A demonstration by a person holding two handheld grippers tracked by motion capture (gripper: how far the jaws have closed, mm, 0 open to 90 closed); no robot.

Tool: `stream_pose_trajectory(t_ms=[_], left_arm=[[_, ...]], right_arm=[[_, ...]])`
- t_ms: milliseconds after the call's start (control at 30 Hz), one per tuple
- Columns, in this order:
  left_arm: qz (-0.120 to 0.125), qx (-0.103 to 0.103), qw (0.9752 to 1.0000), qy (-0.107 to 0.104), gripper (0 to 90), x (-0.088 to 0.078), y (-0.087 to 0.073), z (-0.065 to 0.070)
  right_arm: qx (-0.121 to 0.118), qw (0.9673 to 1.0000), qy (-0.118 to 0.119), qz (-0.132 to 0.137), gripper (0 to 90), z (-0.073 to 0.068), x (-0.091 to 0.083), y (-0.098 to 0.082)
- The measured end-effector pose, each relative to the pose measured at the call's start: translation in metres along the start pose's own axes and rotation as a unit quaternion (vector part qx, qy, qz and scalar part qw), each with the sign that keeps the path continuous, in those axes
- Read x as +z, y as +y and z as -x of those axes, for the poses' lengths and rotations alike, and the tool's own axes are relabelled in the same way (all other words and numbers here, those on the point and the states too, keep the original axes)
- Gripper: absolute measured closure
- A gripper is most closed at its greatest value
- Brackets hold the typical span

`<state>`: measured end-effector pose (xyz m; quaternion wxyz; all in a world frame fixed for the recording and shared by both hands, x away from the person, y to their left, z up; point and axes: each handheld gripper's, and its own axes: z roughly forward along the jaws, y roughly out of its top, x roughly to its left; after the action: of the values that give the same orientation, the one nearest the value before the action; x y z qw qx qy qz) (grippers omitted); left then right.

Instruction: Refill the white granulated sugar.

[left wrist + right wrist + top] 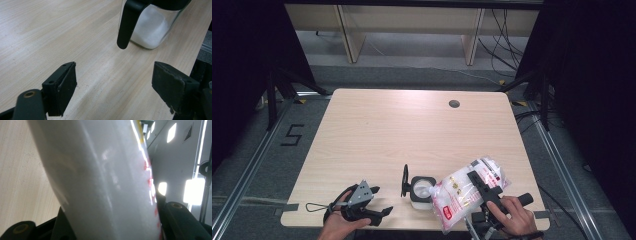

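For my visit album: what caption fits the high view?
Right gripper tips a bag of white grains over an open jar; the left gripper waits open nearby.

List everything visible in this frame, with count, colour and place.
bag: 1, clear with white grains and red print, tilted over the jar, clamped in the right tool
jar: 1, glass, black rim, partly filled white, near front edge
lid: 1, black, flipped open at jar's left
table: 1, light wood
hole: 1, dark, far right of table
left tool: 1, black, open, on table left of jar
right tool: 1, black, gripping bag
hands: 2, bottom edge
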<state>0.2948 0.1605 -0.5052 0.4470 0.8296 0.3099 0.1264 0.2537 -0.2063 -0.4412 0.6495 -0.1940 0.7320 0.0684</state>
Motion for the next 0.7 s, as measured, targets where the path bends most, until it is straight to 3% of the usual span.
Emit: stream_pose_trajectory(t_ms=[33, 67, 100, 133, 167, 200, 233, 267, 333, 367, 400, 567, 633, 700], left_arm=[[0.002, 0.001, 1.0000, 0.001, 19.3, -0.0002, 0.0005, 0.0001], [0.004, 0.009, 0.9999, -0.003, 19.3, 0.0008, 0.0006, -0.0011], [-0.011, 0.007, 0.9999, 0.001, 19.3, -0.0006, 0.0006, -0.0008], [-0.014, 0.015, 0.9998, 0.000, 19.3, -0.0012, 0.0003, -0.0015], [-0.014, 0.015, 0.9998, 0.000, 19.3, -0.0012, 0.0003, -0.0015], [0.001, 0.011, 0.9999, 0.000, 19.4, -0.0004, 0.0008, -0.0010], [0.001, 0.011, 0.9999, 0.000, 19.4, -0.0004, 0.0008, -0.0010], [-0.006, 0.016, 0.9998, -0.001, 19.3, -0.0002, 0.0005, -0.0022], [-0.006, 0.014, 0.9999, -0.001, 19.4, -0.0001, 0.0001, -0.0019], [-0.016, 0.025, 0.9996, 0.001, 19.4, -0.0017, 0.0005, -0.0032], [0.001, 0.012, 0.9999, 0.000, 19.4, -0.0005, 0.0008, -0.0011], [-0.010, 0.017, 0.9998, 0.001, 19.4, -0.0009, 0.0003, -0.0020], [0.001, 0.012, 0.9999, -0.001, 19.3, -0.0005, 0.0006, -0.0013], [0.000, 0.009, 1.0000, -0.003, 19.4, 0.0003, 0.0004, -0.0011]], right_arm=[[0.015, 0.9999, 0.005, -0.003, 52.5, -0.0014, -0.0003, -0.0012], [0.015, 0.9999, 0.005, -0.003, 52.5, -0.0014, -0.0003, -0.0012], [0.001, 1.0000, 0.003, 0.004, 52.5, 0.0009, 0.0004, -0.0019], [0.023, 0.9997, 0.010, -0.005, 52.6, -0.0026, 0.0004, -0.0021], [0.025, 0.9996, 0.010, -0.003, 52.6, -0.0034, 0.0006, -0.0022], [0.025, 0.9996, 0.008, -0.003, 52.6, -0.0038, 0.0005, -0.0023], [0.025, 0.9996, 0.008, -0.003, 52.6, -0.0038, 0.0005, -0.0023], [0.010, 0.9999, 0.005, 0.002, 52.7, -0.0013, 0.0010, -0.0025], [0.010, 0.9999, 0.005, 0.000, 52.7, -0.0005, 0.0007, -0.0025], [0.010, 0.9999, 0.005, 0.000, 52.7, -0.0005, 0.0007, -0.0025], [0.008, 1.0000, 0.001, 0.001, 52.7, -0.0004, 0.0002, -0.0025], [0.017, 0.9998, 0.006, -0.007, 52.8, -0.0012, -0.0002, -0.0029], [0.017, 0.9998, 0.006, -0.008, 52.8, -0.0012, -0.0009, -0.0031], [0.004, 1.0000, 0.001, -0.004, 52.8, 0.0009, -0.0005, -0.0033]])
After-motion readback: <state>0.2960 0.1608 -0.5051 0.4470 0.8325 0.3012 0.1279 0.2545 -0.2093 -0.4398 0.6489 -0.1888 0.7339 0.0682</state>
